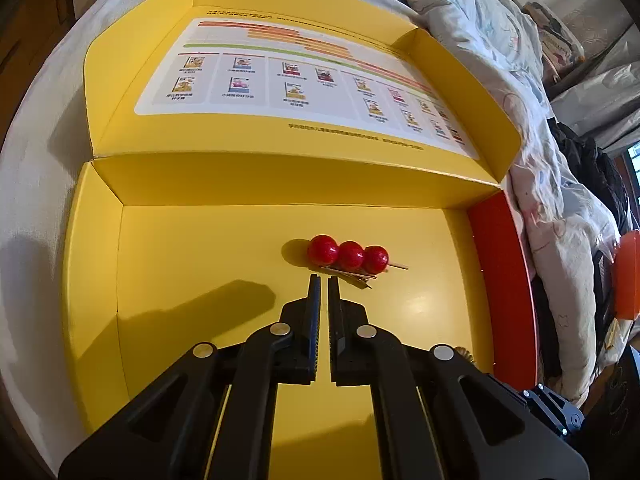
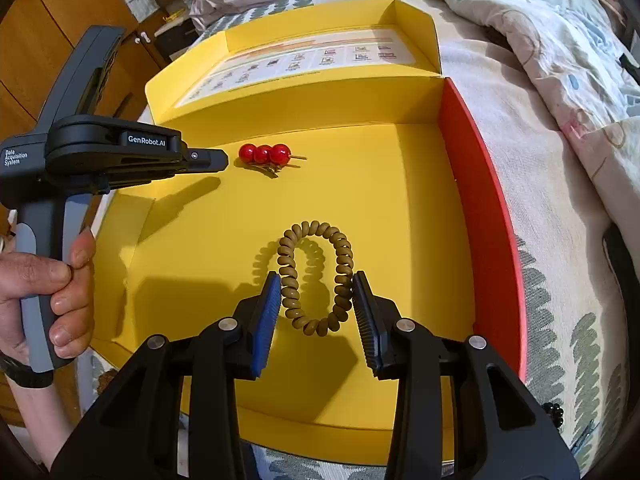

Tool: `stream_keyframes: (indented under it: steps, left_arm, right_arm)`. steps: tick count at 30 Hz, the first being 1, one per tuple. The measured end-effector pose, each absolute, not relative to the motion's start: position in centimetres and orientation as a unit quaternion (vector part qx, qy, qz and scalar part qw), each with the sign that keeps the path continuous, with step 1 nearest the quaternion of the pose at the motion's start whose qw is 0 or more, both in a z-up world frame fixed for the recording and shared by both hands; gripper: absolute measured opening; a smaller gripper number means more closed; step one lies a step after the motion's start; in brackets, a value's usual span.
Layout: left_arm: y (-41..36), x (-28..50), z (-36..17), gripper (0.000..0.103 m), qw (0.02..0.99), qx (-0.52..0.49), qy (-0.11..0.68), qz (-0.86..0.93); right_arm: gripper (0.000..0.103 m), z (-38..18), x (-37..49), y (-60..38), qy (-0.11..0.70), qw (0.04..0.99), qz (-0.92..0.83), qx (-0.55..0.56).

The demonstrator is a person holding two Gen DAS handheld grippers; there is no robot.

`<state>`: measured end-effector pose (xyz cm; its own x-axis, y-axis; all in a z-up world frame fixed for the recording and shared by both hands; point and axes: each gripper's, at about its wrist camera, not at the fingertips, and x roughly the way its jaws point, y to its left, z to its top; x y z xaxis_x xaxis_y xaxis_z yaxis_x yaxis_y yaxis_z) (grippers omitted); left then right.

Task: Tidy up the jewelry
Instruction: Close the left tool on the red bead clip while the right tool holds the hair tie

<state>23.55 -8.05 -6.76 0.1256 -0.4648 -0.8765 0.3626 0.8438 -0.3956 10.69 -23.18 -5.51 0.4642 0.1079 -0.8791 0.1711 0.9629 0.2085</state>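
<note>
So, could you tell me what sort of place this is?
Most likely a bedroom: the yellow box sits on a bed with a leaf-print sheet, a rumpled quilt beside it and wooden furniture behind.

The right gripper (image 2: pixel 316 280) has black arms, round silver screws and blue ridged pads. The left gripper (image 2: pixel 222 160) has a grey handle with white words. The hand (image 2: pixel 48 280) wears a black wristband (image 2: pixel 24 374).
</note>
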Motion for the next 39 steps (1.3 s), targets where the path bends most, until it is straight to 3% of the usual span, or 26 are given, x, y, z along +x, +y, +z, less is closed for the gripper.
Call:
stream_keyframes:
  steps: [5, 6, 7, 9, 26, 30, 33, 39]
  left_arm:
    - [-8.0, 24.1, -6.4, 0.003, 0.75, -0.067, 0.592, -0.287]
    - [-8.1, 24.3, -6.3, 0.011, 0.752, -0.074, 0.589, -0.287]
    - [-8.1, 24.6, -6.3, 0.042, 0.756, -0.078, 0.587, -0.28]
    - [-8.3, 24.7, -6.1, 0.081, 0.768, -0.079, 0.574, -0.272]
    - [-14.9, 23.6, -8.9, 0.081, 0.783, 0.056, 0.584, -0.208]
    - [-14.6, 24.0, -9.3, 0.081, 0.788, 0.048, 0.58, -0.198]
    - [-14.1, 24.2, -9.2, 0.074, 0.794, 0.048, 0.573, -0.198]
    - [-13.0, 24.1, -9.0, 0.074, 0.792, 0.044, 0.571, -0.213]
  right_arm:
    - [0.038, -5.1, 10.0, -23.2, 0.513, 0.846, -0.016, 0.142]
    - [0.038, -5.0, 9.9, -23.3, 0.512, 0.846, -0.016, 0.146]
    - [0.038, -4.9, 9.9, -23.3, 0.512, 0.846, -0.015, 0.146]
    - [0.038, -4.9, 9.9, -23.4, 0.511, 0.846, -0.014, 0.148]
    - [0.038, -4.8, 9.4, -23.9, 0.515, 0.844, -0.005, 0.151]
    - [0.038, -4.6, 9.2, -24.2, 0.513, 0.845, -0.006, 0.151]
    - [0.038, -4.4, 9.1, -24.5, 0.51, 0.846, -0.006, 0.155]
    - [0.038, -4.4, 9.1, -24.4, 0.509, 0.847, -0.004, 0.154]
